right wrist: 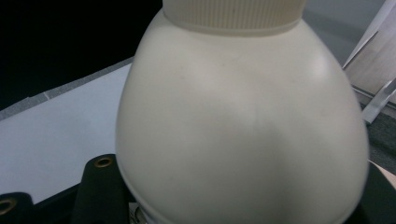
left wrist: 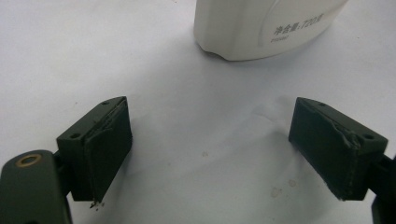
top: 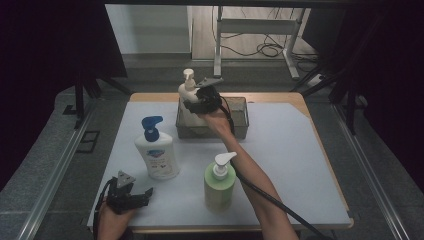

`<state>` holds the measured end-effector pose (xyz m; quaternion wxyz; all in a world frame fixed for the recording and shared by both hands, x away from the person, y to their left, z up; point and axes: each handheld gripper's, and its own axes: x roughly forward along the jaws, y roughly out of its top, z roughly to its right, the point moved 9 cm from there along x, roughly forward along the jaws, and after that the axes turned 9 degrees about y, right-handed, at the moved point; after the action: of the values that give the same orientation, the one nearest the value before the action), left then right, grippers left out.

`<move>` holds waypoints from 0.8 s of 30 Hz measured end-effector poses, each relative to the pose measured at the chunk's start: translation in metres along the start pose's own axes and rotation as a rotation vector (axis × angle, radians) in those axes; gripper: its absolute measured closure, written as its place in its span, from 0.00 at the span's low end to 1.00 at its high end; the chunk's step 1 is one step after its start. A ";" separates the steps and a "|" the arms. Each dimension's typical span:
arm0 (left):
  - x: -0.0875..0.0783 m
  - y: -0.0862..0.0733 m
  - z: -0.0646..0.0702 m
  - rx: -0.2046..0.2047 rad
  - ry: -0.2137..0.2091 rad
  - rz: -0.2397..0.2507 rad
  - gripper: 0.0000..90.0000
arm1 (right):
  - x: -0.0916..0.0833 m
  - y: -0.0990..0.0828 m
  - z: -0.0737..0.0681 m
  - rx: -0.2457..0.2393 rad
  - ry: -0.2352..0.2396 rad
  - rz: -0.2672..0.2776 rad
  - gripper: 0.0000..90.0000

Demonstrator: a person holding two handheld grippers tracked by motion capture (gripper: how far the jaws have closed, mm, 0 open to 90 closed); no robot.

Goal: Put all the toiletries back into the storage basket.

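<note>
A cream pump bottle (top: 186, 89) stands upright at the left end of a clear bin (top: 241, 116) at the back of the table. My right gripper (top: 194, 103) is shut on its body from the right, and whether its base rests on the bin floor I cannot tell. In the right gripper view the cream bottle (right wrist: 243, 121) bulges close between the black jaws. My left gripper (top: 145, 194) rests at the front left of the white mat, open and holding nothing. In the left gripper view my left gripper (left wrist: 210, 154) shows bare mat between its pads.
A white bottle with a blue pump (top: 157, 152) stands just beyond the left gripper, and its base shows as the white bottle (left wrist: 261, 28) in the left gripper view. A green bottle with a white pump (top: 219, 185) stands front centre, beside the right forearm. The table edge (top: 330, 165) runs along the right.
</note>
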<state>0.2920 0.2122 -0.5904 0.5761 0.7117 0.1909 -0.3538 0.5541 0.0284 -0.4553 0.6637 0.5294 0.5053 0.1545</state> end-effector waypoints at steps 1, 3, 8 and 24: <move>0.000 0.000 0.000 0.000 0.000 0.000 0.14 | 0.000 0.000 0.000 0.000 0.000 0.000 0.43; 0.000 0.000 0.000 0.000 0.000 0.000 0.14 | 0.001 -0.003 0.000 0.002 0.002 -0.007 0.43; 0.000 0.000 0.000 0.000 0.000 0.000 0.14 | 0.002 -0.009 0.000 0.004 0.009 -0.013 0.43; 0.000 0.000 0.000 0.001 0.000 0.000 0.14 | 0.004 -0.022 0.000 0.016 0.023 -0.030 0.42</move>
<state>0.2920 0.2122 -0.5904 0.5759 0.7119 0.1909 -0.3537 0.5489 0.0225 -0.4762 0.6556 0.5254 0.5221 0.1466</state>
